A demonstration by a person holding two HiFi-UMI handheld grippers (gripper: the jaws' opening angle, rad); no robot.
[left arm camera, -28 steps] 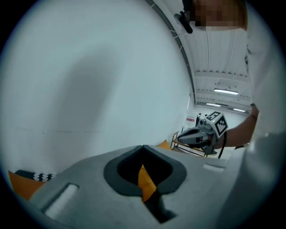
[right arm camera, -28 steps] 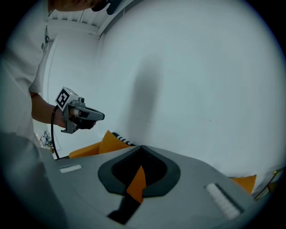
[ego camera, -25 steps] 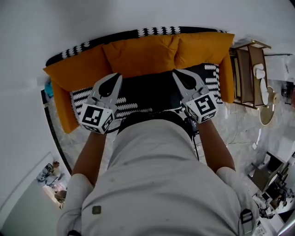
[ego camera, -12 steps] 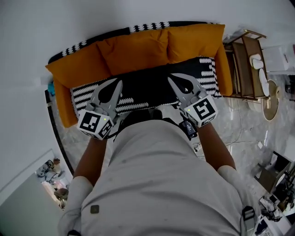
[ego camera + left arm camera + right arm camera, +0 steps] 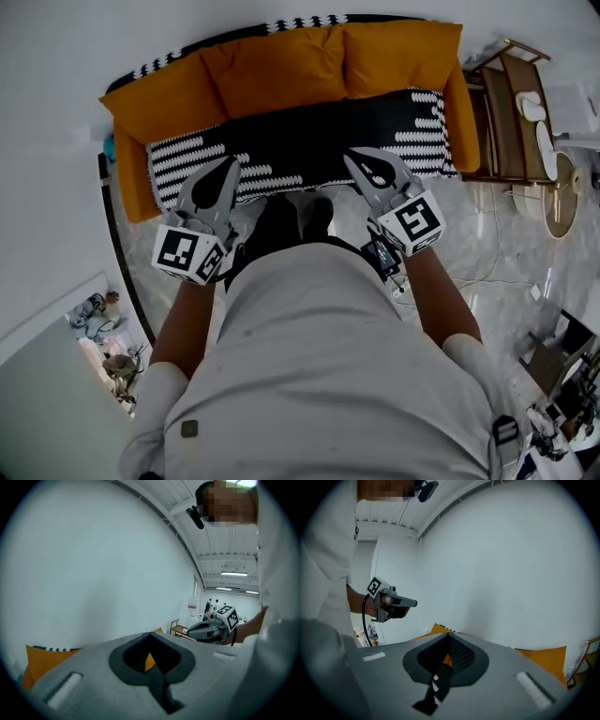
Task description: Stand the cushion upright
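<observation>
1. Cushions (image 5: 277, 67) — three orange ones — lean against the back of the sofa (image 5: 461, 122), above the black-and-white seat cover (image 5: 309, 150); all of them look upright already.
2. Left gripper (image 5: 225, 169) and right gripper (image 5: 361, 159) hover near the seat's front edge, jaws together, holding nothing.
3. If one cushion needs righting, I'd open the jaws first, pinch its top corners — one per gripper — and seat its base in the back crease.

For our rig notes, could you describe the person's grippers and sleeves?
The left gripper and right gripper are grey tapering shells with dark teardrop cut-outs, each bearing a black-and-white marker cube. A black cable loops under the left one. Sleeves are short and white.
</observation>
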